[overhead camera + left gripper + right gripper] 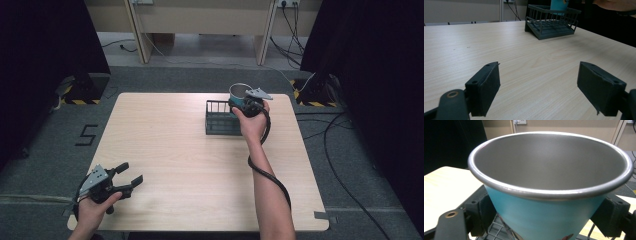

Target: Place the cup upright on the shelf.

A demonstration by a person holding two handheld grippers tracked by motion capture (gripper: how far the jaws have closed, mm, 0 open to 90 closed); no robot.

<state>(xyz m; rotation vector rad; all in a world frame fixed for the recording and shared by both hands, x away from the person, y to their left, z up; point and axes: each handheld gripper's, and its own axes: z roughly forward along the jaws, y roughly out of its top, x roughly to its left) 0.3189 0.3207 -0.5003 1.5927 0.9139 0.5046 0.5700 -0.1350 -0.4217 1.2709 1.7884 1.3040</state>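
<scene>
- Two grippers were at work: the right gripper (248, 103), at about one o'clock on the table (165, 150), had its jaws clamped on the sides of a cup (549, 182), and the left gripper (125, 176) rested at seven o'clock with its jaws spread wide and nothing between them.
- The cup, blue outside and steel within, was held upright over the right end of the rack (220, 120).
- The cup tapered downward, so I judged the pads (482, 212) could slide up the smooth wall and let it drop.
- Lowered off-centre, it might have caught the rack's wire rim and tipped over.
- The light rack could have skidded toward the twelve o'clock edge if knocked; the left gripper was well apart from it and could not steady it.
</scene>
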